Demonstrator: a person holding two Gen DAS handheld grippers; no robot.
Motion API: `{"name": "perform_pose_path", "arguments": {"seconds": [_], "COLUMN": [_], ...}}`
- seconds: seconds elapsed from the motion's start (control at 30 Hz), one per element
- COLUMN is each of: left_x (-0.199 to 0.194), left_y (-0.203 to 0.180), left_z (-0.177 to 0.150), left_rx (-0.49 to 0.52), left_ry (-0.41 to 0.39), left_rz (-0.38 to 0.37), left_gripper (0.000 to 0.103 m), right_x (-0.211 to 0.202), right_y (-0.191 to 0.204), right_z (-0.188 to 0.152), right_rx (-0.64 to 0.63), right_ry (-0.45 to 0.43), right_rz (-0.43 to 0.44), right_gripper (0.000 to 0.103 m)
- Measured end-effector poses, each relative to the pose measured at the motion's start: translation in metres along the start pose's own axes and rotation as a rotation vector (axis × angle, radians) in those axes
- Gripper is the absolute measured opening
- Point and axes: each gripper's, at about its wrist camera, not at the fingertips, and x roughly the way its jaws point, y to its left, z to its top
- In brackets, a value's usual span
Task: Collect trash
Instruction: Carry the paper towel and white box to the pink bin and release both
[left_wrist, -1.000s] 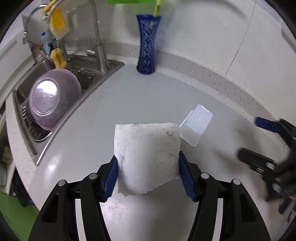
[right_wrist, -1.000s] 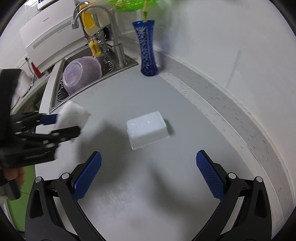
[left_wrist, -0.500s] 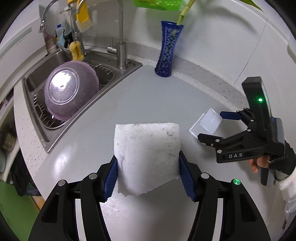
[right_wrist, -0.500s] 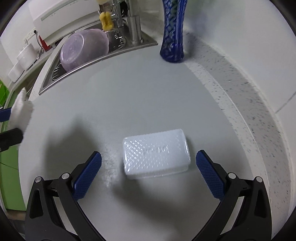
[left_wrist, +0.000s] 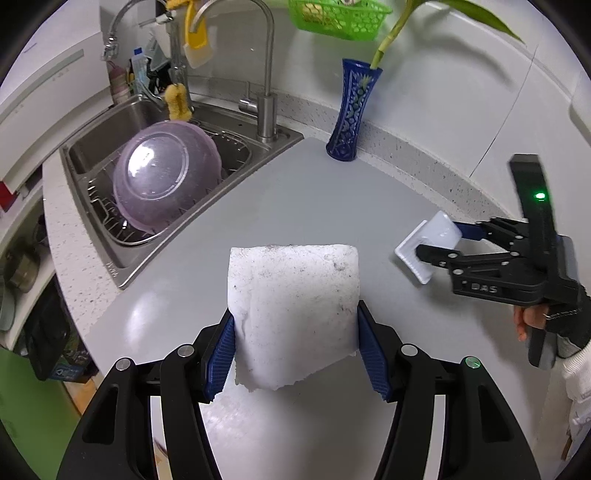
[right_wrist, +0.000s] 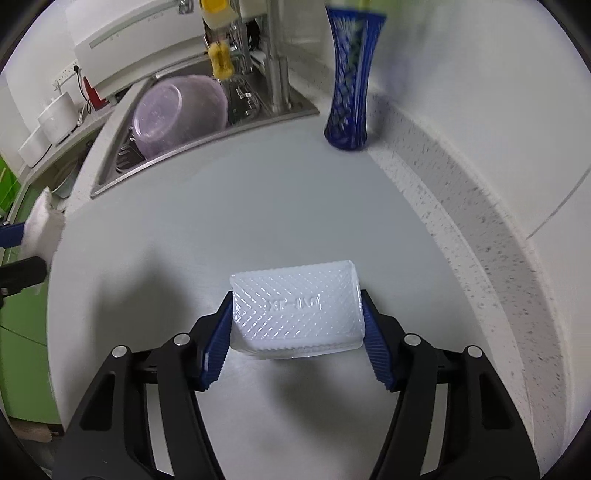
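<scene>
While left gripper (left_wrist: 295, 343) grips foam (left_wrist: 293, 314), right gripper (right_wrist: 295, 332) angled down, fingers just closing on plastic tray (right_wrist: 295, 310).

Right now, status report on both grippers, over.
Left gripper shut on dirty tissue. Right gripper just closing, pads against plastic box. Counter ahead; nothing in the way.

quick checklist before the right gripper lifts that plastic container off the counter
1. Right gripper around the plastic container: ok, its jaws have just been closing and both blue pads now touch the container's short ends.
2. Grip firm enough to lift: cannot tell, the thin plastic may flex.
3. Container still on the counter: cannot tell; the left wrist view shows it tilted.
4. Left gripper holding the dirty white foam piece: ok, pinched on both sides.
5. Blue vase clear of the lift path: ok, it stands well behind the container by the wall.
6. Trash bin in sight: not ok, neither view shows one.
</scene>
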Motion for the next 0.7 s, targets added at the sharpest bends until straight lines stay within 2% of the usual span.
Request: {"name": "perform_pose_path", "arguments": {"seconds": [0.13, 0.3, 0.43, 0.7], "left_x": [-0.027, -0.076, -0.119, -0.218], "left_y": [0.013, 0.047, 0.085, 0.179], "left_z": [-0.015, -0.047, -0.081, -0.175], "left_rx": [-0.023, -0.073, -0.129, -0.288], "left_ry": [-0.032, -0.067, -0.084, -0.11], "left_rz": [0.006, 0.044, 0.102, 0.247], "left_gripper": [0.059, 0.059, 0.059, 0.059], "right_x": [-0.039, -0.097, -0.125, -0.149], "right_y": [0.024, 0.078, 0.134, 0.288], "right_z": [-0.001, -0.005, -0.01, -0.012], "right_rx": [-0.016, -0.062, -0.107, -0.259], "right_ry": [-0.056, -0.144, -0.188, -0.223], "right_rz": [-0.013, 0.026, 0.098, 0.288], "right_gripper": [0.063, 0.063, 0.063, 0.063]}}
